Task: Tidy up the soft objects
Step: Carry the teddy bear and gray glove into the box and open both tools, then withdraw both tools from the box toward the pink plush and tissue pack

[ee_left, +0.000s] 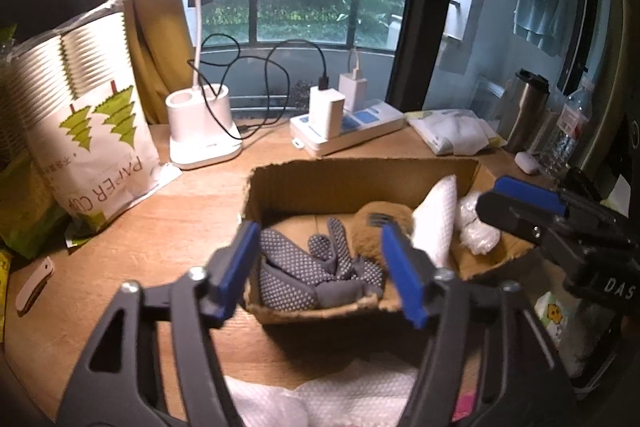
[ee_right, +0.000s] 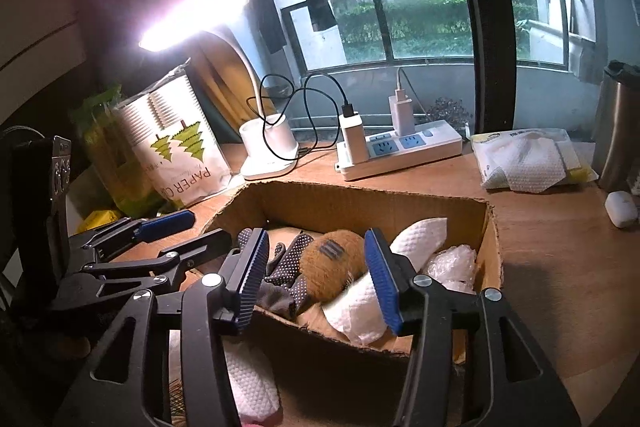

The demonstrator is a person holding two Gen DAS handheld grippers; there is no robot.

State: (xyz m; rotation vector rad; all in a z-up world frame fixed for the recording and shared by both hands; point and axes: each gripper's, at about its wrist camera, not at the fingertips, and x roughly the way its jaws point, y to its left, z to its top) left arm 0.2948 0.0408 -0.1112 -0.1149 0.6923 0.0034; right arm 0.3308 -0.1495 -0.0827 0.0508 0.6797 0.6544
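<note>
Both claws hang over the near edge of the cardboard box (ee_left: 276,183) with jaws apart and nothing between their blue pads: the left gripper (ee_left: 320,267) frames the grey dotted gloves (ee_left: 308,267), the right gripper (ee_right: 316,275) frames the brown plush toy (ee_right: 332,267). Neither pad touches anything.

Inside the box the gloves lie at the left, the plush toy sits beside them in the middle, a white textured cloth (ee_right: 416,233) leans against it on the right, and crumpled bubble wrap (ee_right: 452,263) fills the far right corner. This looks like a release just completed, with most soft things already boxed.

More white textured material (ee_left: 340,399) lies on the wooden desk (ee_left: 168,227) just in front of the box, under the grippers, with a pink edge showing. Fetching it is likely the next move: draw back clear of the box wall, dip toward the desk, and pinch a fold rather than a flat face.

Behind the box stand a desk lamp (ee_left: 200,131), a power strip (ee_left: 352,131) with chargers and trailing cables, and a paper cup bag (ee_left: 92,131); a wipes pack (ee_right: 528,159) and steel flask (ee_left: 528,107) lie right. The box's near wall is the obstacle.
</note>
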